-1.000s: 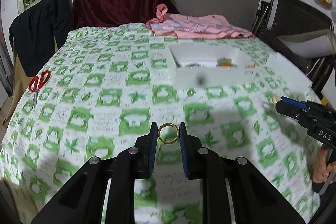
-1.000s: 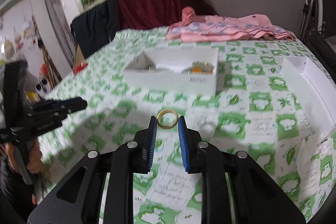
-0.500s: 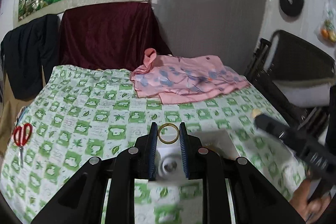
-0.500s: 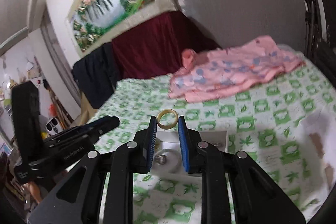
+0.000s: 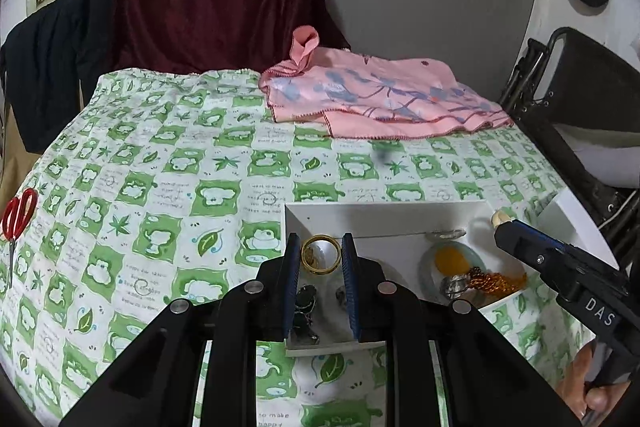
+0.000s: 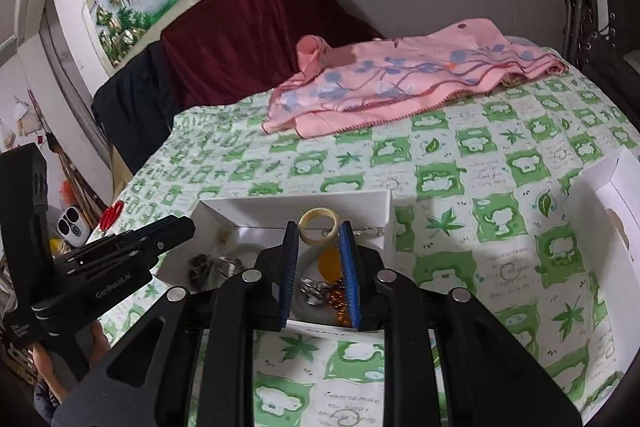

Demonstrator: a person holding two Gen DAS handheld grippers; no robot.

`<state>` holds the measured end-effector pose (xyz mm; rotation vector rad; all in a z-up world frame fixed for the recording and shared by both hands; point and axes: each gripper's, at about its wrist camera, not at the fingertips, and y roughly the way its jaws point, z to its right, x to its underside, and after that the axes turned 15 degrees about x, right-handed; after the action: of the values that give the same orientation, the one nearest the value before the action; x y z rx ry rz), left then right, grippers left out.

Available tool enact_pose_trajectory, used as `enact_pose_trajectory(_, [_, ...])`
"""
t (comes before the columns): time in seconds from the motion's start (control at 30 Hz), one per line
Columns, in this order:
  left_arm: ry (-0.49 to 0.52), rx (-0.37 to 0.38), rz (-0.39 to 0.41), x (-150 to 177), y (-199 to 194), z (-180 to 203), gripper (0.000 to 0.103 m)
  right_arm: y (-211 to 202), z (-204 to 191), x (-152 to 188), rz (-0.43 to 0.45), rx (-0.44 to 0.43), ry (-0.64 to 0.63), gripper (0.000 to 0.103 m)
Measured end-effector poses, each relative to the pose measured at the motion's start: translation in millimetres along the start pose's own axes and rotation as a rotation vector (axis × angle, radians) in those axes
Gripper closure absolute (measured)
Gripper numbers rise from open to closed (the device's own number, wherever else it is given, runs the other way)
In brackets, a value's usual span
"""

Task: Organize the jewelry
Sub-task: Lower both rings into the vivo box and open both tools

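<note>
Through the left wrist view, I have the left gripper (image 5: pixel 320 259) poised over the near corner of the open white cardboard box (image 5: pixel 384 213) on the green-and-white patterned bedspread (image 5: pixel 160 187), its jaws narrow and clamped on a thin gold metal ring (image 5: pixel 320 259) that stands upright between the blue pads. Inside the box I can already make out a pale green bangle with an orange stone (image 5: pixel 448 261), a string of amber beads (image 5: pixel 496 281) and some dark small pieces I cannot identify, so part of the sorting looks done. A pair of red-handled scissors (image 5: pixel 18 213) lies well apart at the bed's left edge, and a pink flowered cloth (image 5: pixel 380 99) sits beyond the box. Through the right wrist view, I see the right gripper (image 6: pixel 319 231) hanging above the same box, jaws equally narrow and pinching a cream-coloured band ring (image 6: pixel 319 223). The white box lid (image 6: pixel 612 211) rests separately to the right. As I judge it, both rings have reached the box but neither is released; dropping them in remains, and probably closing the lid afterwards.
</note>
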<state>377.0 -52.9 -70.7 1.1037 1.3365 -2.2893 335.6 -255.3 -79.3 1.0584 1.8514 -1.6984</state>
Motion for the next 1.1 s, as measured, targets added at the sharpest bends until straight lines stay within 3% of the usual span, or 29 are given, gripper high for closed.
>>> enact_pose_trajectory(0.17, [0.009,-0.009,-0.012,0.2,7.1,2.2,0.081,1.4,1.6,-0.5,0.003,0.008,0.002,0.082])
enact_pose_trajectory(0.2, [0.008,-0.012,-0.007,0.3,6.7,2.3,0.079,0.7,1.5,-0.3,0.007,0.006,0.003,0.080])
enact_pose_trajectory(0.27, [0.005,0.005,-0.007,0.5,7.2,2.2,0.064,0.1,2.4,-0.7,0.007,-0.001,0.011,0.068])
enact_pose_trajectory(0.43, [0.016,-0.008,0.019,0.5,2.3,6.0,0.051,-4.9,5.4,-1.9,0.022,-0.012,0.033,0.068])
enact_pose_trajectory(0.9, [0.010,-0.052,0.052,2.5,-8.0,3.2,0.034,-13.6,9.1,1.3,0.034,-0.001,0.041,0.065])
enact_pose_trajectory(1.1, [0.037,-0.094,0.059,7.2,-10.6,7.3,0.021,-16.9,6.5,5.4,0.038,0.013,0.030,0.051])
